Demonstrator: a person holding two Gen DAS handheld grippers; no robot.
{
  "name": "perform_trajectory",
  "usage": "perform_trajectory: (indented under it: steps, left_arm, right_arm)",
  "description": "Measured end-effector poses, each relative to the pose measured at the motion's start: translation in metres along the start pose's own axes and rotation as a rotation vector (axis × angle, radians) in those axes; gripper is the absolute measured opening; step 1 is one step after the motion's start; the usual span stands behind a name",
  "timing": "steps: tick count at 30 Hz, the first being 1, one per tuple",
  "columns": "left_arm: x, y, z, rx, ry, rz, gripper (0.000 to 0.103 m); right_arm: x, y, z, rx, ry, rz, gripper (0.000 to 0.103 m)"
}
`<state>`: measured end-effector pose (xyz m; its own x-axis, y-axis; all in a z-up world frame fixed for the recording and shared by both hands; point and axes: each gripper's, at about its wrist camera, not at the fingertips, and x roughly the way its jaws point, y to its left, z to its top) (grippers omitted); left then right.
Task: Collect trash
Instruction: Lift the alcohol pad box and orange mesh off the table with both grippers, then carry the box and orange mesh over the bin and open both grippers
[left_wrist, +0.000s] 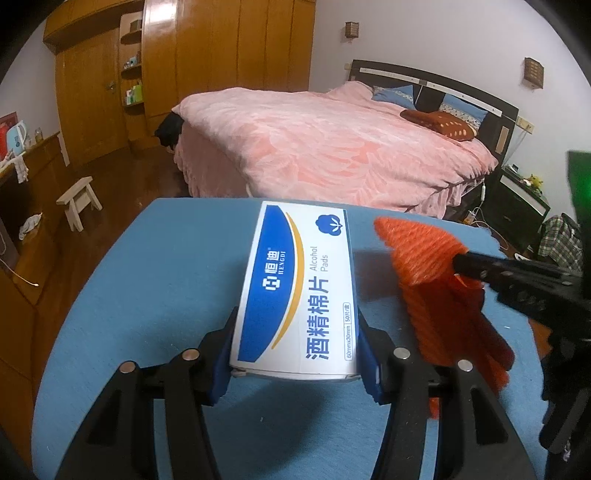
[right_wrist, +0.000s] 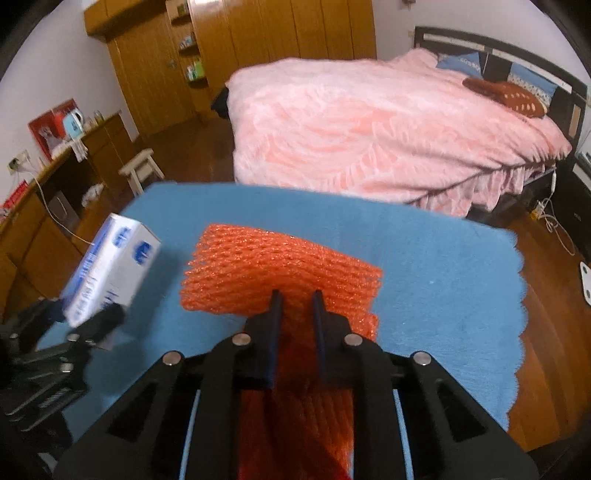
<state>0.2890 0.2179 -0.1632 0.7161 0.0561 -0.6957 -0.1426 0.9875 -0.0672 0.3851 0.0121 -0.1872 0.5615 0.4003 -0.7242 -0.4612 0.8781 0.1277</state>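
Observation:
My left gripper (left_wrist: 295, 325) is shut on a white and blue alcohol pads box (left_wrist: 299, 284) and holds it above the blue cloth-covered table (left_wrist: 155, 280). The box also shows at the left of the right wrist view (right_wrist: 110, 269), tilted in the left gripper (right_wrist: 88, 317). My right gripper (right_wrist: 297, 295) is shut on an orange foam net sleeve (right_wrist: 273, 269), lifted over the blue cloth (right_wrist: 443, 280). In the left wrist view the sleeve (left_wrist: 424, 254) hangs from the right gripper (left_wrist: 461, 262) to the right of the box.
A bed with a pink cover (left_wrist: 332, 147) stands beyond the table. A small white stool (left_wrist: 77, 199) is on the wooden floor at left. Wooden wardrobes (left_wrist: 207, 48) line the far wall. A low cabinet (right_wrist: 44, 206) runs along the left. Cables lie on the floor at right (right_wrist: 554, 225).

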Motion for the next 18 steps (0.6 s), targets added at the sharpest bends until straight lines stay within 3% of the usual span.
perform_trajectory:
  steps: [9, 18]
  left_arm:
    - [-0.045, -0.023, 0.007, 0.015, -0.08, -0.019, 0.056]
    - [-0.095, -0.064, -0.006, 0.062, -0.125, -0.055, 0.056]
  right_arm:
    - [-0.074, -0.003, -0.009, 0.018, -0.121, -0.012, 0.016]
    - [-0.147, -0.025, -0.053, 0.104, -0.177, -0.054, 0.016]
